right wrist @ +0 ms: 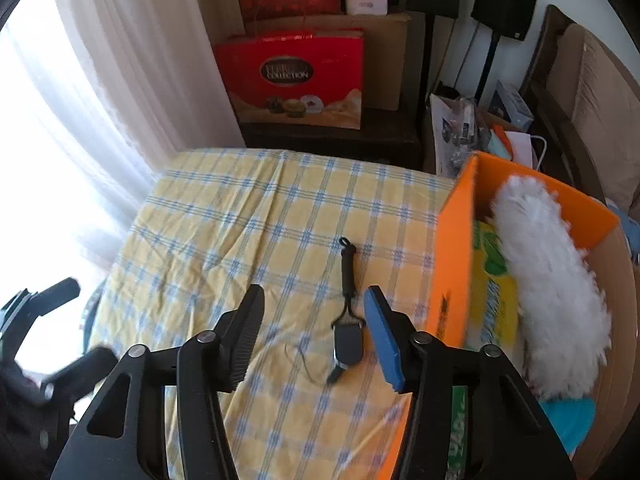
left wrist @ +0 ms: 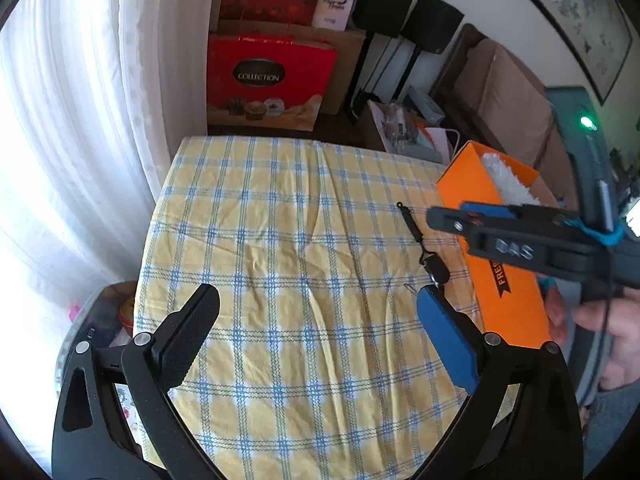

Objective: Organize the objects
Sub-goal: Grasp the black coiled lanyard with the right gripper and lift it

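1. Right gripper (right wrist: pixel 314 340): fingers spread wide, nothing held. One black finger on the left, one blue-padded finger on the right. It hangs above the table, tilted down toward it.
2. Small black strap (right wrist: pixel 347 320) w/ a clip end lies flat on the cloth, in the gap betw. those two fingers, closer to the blue one. Not touching either finger as far as can be told; gripper looks to be above it.
3. Left gripper (left wrist: pixel 316 328): also wide open & empty, over a bare patch of the checked tablecloth (left wrist: pixel 280 240). The strap (left wrist: pixel 424 240) lies ahead & to its right, near its blue fingertip.
4. Orange box (right wrist: pixel 452 248) stands just right of the strap, top open. Inside: a white fluffy duster (right wrist: pixel 552 280), yellow-green packet (right wrist: pixel 492 280), something teal low down.
5. Step in hand, prob.: picking up the strap, seemingly the only loose item left on the cloth.
6. Next move needs: lower right gripper, centre fingers over the thicker clip end, close, then lift & carry right into the box. Strap is thin & limp, so grip low against the cloth.
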`<state>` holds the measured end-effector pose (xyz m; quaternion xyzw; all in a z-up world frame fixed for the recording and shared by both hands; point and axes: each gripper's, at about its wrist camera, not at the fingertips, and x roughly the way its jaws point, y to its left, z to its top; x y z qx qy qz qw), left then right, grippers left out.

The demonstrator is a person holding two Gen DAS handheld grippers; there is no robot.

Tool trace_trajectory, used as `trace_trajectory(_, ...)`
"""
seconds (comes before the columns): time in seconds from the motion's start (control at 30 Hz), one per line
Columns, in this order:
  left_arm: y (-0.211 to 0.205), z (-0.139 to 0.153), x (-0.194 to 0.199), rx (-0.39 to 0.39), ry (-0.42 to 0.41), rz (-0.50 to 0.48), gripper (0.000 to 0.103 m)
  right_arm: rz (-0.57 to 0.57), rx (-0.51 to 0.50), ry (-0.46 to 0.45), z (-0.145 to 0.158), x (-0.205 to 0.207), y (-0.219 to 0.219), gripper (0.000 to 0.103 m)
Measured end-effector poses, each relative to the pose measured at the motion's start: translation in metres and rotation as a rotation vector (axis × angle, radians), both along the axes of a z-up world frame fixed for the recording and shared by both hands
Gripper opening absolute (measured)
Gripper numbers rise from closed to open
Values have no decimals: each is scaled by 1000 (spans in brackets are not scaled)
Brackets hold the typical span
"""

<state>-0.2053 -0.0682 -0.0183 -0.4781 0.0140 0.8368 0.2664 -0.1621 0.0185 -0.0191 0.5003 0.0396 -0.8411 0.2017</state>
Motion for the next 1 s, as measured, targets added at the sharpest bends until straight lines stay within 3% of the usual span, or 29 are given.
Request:
trace_trajectory(0.43,3,-30,-14,-1,-57,-2,98,-35,85,-68,-50,-43,-18,46)
trace_trajectory(0.6,5,-37,-16,3,-74,-5,98,-51,132,-61,-56,-48,-24,44)
trace_trajectory(1.0,8,-40,-13,11,-86,-33,98,-76,138,-69,-68,-46,-28,10)
